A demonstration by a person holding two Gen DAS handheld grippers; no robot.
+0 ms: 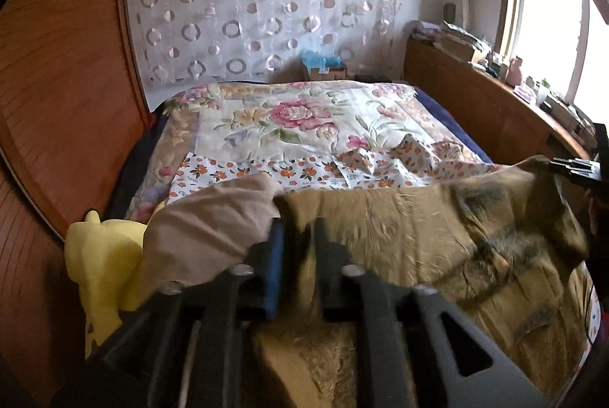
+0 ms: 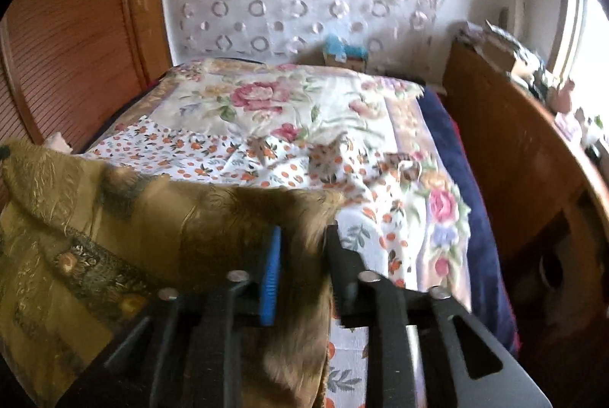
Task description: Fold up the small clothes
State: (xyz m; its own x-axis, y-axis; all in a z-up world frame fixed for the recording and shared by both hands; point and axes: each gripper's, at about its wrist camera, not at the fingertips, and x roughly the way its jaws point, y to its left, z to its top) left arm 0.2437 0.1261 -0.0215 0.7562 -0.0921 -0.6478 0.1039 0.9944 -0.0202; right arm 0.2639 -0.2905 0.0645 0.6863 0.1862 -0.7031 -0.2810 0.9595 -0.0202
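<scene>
Mid-fold, by the look of it: olive-gold patterned garment (image 1: 418, 240) lifted and stretched between both tools above the near end of the bed (image 1: 289, 118). Left gripper (image 1: 297, 244) with jaws narrow, pinching one top corner of the cloth; right gripper (image 2: 302, 248) likewise narrow, nipped on the opposite corner, with the fabric hanging down between the jaws. Top edge held roughly level, the rest draping toward the cameras. In the left wrist view, the tip of the right gripper visible at the far right edge of the cloth.

Next move, as a judgement: either carrying the held edge forward and laying the piece flat on the orange-print cloth (image 1: 304, 176), or bringing the two corners together to halve it. Either way, equal tension on both sides needed, since a slack corner would let the slippery-looking fabric bunch or slide out of the pinch.

Counted: two grippers; one olive-gold garment in hand; one beige garment (image 1: 213, 229) heaped just left of the left jaws, touching the held piece; one yellow garment (image 1: 102, 263) beside that, at the bed's near left corner; one orange-print cloth spread and partly rumpled on the floral bedspread (image 1: 266, 118); one bed. Folded pieces: none recognisable in either view.
</scene>
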